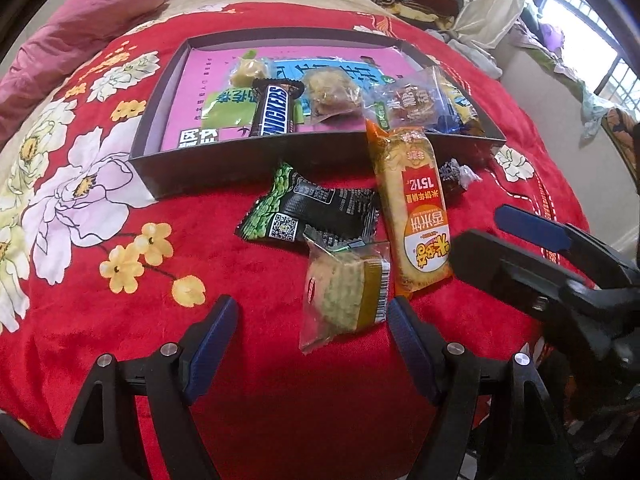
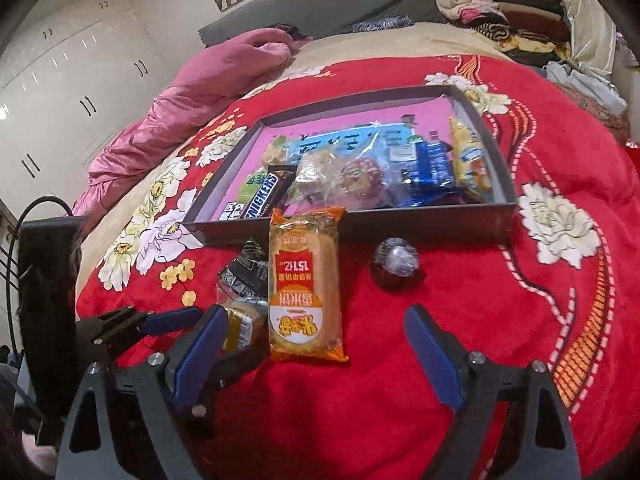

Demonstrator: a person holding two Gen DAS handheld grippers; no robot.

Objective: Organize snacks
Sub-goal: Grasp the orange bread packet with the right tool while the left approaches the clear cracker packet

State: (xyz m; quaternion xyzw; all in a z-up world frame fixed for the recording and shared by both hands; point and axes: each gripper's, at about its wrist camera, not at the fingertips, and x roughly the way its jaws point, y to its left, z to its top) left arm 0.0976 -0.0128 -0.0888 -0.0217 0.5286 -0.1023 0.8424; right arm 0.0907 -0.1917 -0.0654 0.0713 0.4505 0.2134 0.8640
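Snacks: four on blanket, several in tray; both tongs released, empty.

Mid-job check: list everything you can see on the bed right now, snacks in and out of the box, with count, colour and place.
Box: one, grey, pink-lined, on the blanket.
Snickers bar: one, brown, in box.
Other packets in box: several, clear, blue, yellow; right part.
Rice cracker pack: one, orange, top end leaning on box front wall.
Green-black packet: one, on blanket before box.
Clear pastry packet: one, yellowish, nearest.
Foil candy: one, dark, right of cracker pack.
Blanket: red, floral.
Left hand-held gripper: open, around pastry packet.
Right hand-held gripper: open.
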